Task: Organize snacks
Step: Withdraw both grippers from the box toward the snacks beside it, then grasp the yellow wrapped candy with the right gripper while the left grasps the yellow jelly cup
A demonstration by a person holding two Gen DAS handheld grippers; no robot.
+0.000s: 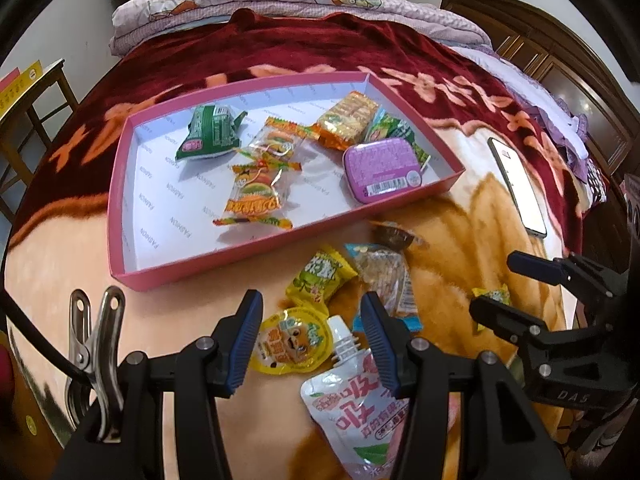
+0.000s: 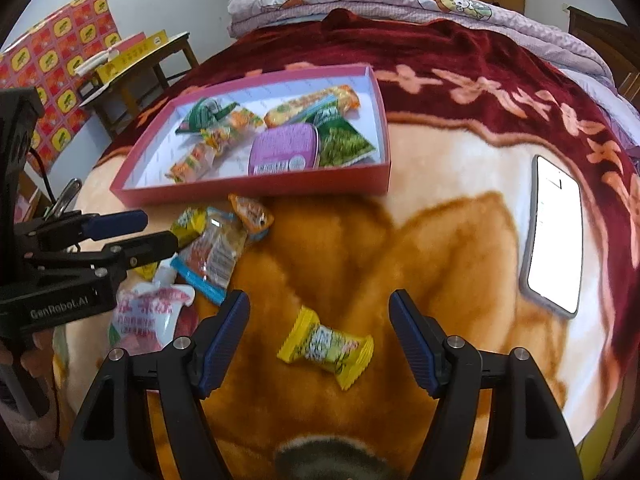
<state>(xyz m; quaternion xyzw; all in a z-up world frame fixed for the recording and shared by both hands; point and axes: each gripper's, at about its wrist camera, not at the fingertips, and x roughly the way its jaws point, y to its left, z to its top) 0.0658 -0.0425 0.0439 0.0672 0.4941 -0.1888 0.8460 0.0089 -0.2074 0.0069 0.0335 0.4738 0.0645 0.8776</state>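
A pink box [image 1: 120,184] [image 2: 256,190] on the bed holds several snacks: a green bag [image 1: 210,134], burger gummies [image 1: 256,196], crackers [image 1: 348,118] and a purple tin [image 1: 382,170] [image 2: 284,150]. My left gripper [image 1: 312,312] [image 2: 156,228] is open, its fingers astride a yellow jelly cup [image 1: 290,342] and a white drink pouch [image 1: 352,396] [image 2: 148,316]. A yellow-green packet [image 1: 322,274] and a clear cracker pack [image 1: 386,276] [image 2: 218,252] lie just beyond. My right gripper [image 2: 320,300] [image 1: 496,284] is open around a yellow candy [image 2: 326,346].
A phone [image 2: 554,232] [image 1: 518,186] lies screen-up on the blanket to the right. A small orange packet [image 2: 252,212] sits by the box's front wall. A folded quilt [image 2: 400,0] is at the far end. A wooden stool [image 2: 132,68] stands left of the bed.
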